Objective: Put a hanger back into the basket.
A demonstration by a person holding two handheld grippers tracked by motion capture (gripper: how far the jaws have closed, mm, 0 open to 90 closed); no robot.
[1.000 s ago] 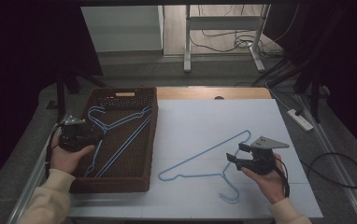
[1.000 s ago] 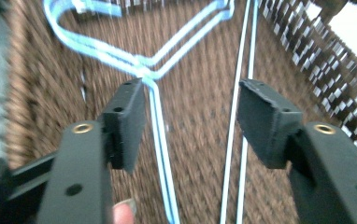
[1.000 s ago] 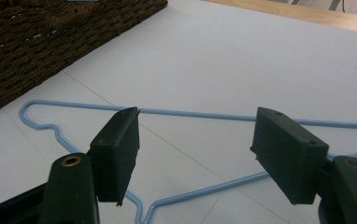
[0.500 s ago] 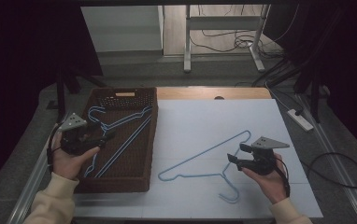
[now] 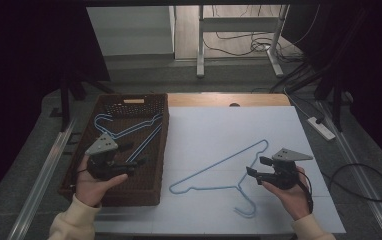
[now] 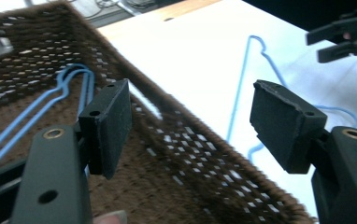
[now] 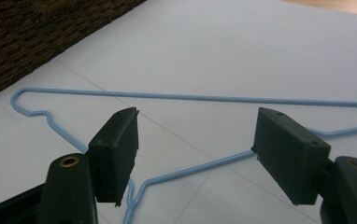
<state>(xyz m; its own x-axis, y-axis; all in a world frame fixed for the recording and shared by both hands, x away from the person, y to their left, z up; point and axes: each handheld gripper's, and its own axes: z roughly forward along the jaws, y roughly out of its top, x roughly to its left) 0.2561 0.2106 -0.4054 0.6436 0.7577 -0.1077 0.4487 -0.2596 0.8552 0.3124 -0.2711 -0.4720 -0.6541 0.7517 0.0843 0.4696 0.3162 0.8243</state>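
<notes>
A light-blue wire hanger (image 5: 209,188) lies flat on the white sheet (image 5: 214,130). My right gripper (image 5: 255,166) stands open just right of the hanger's neck, nothing between its pads; the hanger (image 7: 190,97) runs across the sheet beyond the right gripper (image 7: 195,144). More blue hangers (image 5: 146,141) lie in the brown woven basket (image 5: 134,102). My left gripper (image 5: 133,156) hovers over the basket's near right part, open, its jaws having just been opening with nothing between them. From the left gripper (image 6: 195,112) I see the basket wall (image 6: 190,158), the hangers inside (image 6: 69,79) and the right gripper (image 6: 340,39) farther off.
The basket sits against the left edge of the sheet. A strip of wooden tabletop (image 5: 229,100) shows behind the sheet. A power strip (image 5: 321,127) and cables lie on the floor to the right. A metal rail (image 5: 44,170) runs along the table's left side.
My left gripper has moved right and toward the person over the basket, rising a little. The right gripper and the hanger on the sheet have stayed put.
</notes>
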